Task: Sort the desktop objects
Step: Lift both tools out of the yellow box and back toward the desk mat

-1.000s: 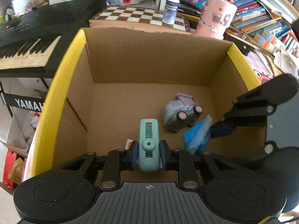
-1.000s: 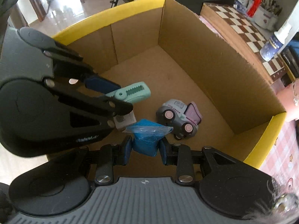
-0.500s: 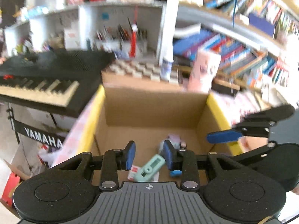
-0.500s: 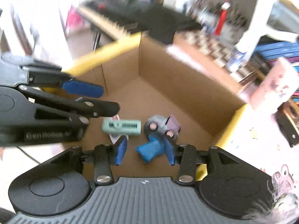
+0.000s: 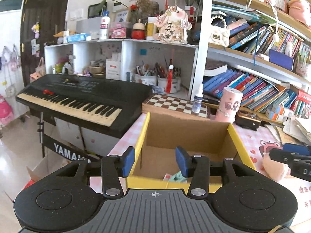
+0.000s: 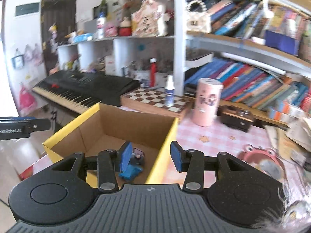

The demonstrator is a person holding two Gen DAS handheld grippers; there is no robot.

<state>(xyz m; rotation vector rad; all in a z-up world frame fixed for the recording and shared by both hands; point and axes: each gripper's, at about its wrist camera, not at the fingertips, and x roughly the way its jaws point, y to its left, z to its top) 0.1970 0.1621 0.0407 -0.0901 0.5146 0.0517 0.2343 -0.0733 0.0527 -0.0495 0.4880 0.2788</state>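
Note:
An open cardboard box [image 5: 186, 134] with yellow rim flaps stands on the pink tablecloth; it also shows in the right wrist view [image 6: 108, 122]. Inside lie a mint-green toothed object [image 5: 176, 176], a blue packet [image 6: 130, 171] and a grey-purple toy car [image 6: 138, 154]. My left gripper [image 5: 155, 160] is open and empty, raised above the box's near rim. My right gripper [image 6: 150, 155] is open and empty, above the box's right rim.
A black Yamaha keyboard [image 5: 81, 99] stands left of the box. Behind the box are a chessboard [image 5: 175, 103], a spray bottle [image 5: 198, 99] and a pink canister [image 5: 230, 104]. A dark box [image 6: 236, 117] and bookshelves are at the right. A pink plush toy [image 6: 260, 157] lies on the tablecloth.
Both grippers opened, dropping the mint-green object and the blue packet into the box, then rose and pulled back out of it.

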